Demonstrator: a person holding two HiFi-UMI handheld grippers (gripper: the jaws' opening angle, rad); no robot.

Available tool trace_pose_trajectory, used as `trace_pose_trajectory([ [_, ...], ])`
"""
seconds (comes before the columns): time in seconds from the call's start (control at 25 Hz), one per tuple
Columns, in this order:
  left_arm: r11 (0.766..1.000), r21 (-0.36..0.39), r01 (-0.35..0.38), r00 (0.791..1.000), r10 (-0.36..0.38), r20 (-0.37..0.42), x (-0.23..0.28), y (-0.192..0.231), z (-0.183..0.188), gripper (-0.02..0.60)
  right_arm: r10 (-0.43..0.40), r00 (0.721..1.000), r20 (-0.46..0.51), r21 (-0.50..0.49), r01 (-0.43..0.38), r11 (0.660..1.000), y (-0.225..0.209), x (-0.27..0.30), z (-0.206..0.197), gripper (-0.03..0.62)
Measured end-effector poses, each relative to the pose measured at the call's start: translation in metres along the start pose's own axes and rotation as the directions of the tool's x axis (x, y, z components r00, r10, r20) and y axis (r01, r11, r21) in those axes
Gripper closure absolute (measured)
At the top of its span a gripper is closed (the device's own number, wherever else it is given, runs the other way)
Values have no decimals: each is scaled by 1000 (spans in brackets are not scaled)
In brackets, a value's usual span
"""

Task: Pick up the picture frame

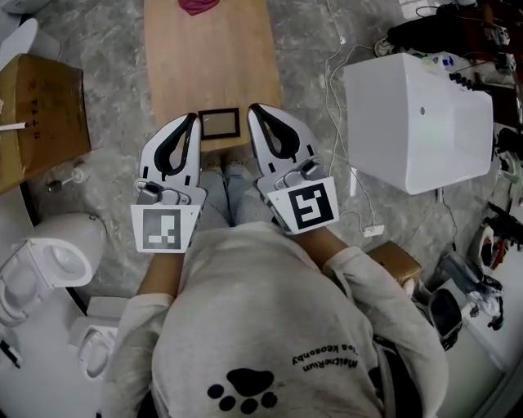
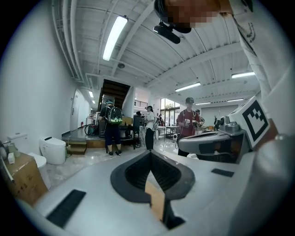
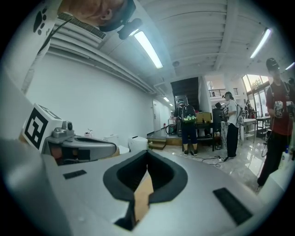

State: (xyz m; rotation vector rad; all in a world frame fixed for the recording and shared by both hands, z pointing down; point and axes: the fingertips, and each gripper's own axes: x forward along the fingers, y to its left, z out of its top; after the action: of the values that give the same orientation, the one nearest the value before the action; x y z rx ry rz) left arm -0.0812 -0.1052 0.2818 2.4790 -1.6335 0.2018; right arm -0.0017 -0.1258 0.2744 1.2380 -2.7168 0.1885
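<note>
Both claws are shut and empty. Your left gripper [image 1: 193,121] has its tips pressed together, and in the left gripper view [image 2: 150,153] only a sliver of brown table shows through the loop behind them. It's the same for your right gripper [image 1: 254,109]: in its own view [image 3: 147,152] the tips meet with nothing between them.

The picture frame [image 1: 219,122] lies flat at the near end of the wooden table [image 1: 208,57], right at the edge. It sits between your two gripper tips in the head view, and neither looks to be touching it.

You hold both grippers side by side and pointed nearly level. That's why their cameras catch the room and people rather than the frame. It reads as a start pose, lined up either side of the target, with the pick-up not begun.

The frame being flat and at the edge probably helps, since a jaw could get under the near lip. You'd need to open a claw first and tip it down.

A pink cloth [image 1: 198,6] sits at the far end of the table, well apart.
</note>
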Motion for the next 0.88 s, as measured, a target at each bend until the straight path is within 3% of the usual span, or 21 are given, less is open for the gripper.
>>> trace_pose_trajectory([
  [0.88, 1000, 27, 3, 998, -1, -63, 40, 13, -110, 572, 56, 997, -57, 26, -54, 998, -14, 36, -113, 585],
])
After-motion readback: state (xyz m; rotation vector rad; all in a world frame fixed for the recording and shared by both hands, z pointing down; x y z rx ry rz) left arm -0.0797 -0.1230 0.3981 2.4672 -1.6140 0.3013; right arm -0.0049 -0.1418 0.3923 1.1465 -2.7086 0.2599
